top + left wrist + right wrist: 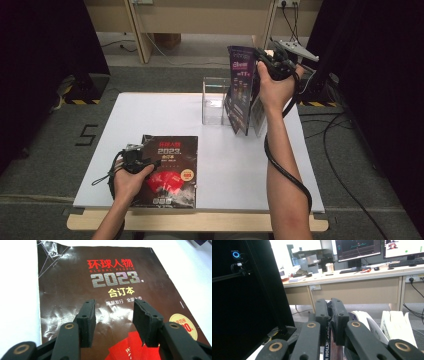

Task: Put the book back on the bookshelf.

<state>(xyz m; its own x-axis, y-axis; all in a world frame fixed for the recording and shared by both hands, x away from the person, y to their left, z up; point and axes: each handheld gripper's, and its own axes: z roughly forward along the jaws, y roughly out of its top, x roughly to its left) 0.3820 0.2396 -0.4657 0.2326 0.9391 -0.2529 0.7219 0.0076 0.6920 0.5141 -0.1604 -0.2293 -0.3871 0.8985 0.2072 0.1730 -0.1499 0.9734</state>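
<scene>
A dark magazine (172, 167) with red and silver cover print lies flat at the table's front left. My left gripper (137, 155) hovers over its left part. In the left gripper view the jaws (113, 307) stand apart above the cover (105, 282), with nothing between them. Raised at the back right, my right gripper (270, 61) is shut on the top edge of a purple magazine (241, 85), which hangs upright beside a clear acrylic stand (214, 100). The right gripper view has the jaws (329, 302) pressed together on the magazine's spine (327, 345).
The white table (225, 165) is bare in its middle and right front. Another magazine (258, 117) stands fanned out next to the held one, its white pages (397, 325) showing. Desks, monitors and a black curtain (249, 302) lie beyond the table. Cables trail on the floor at right.
</scene>
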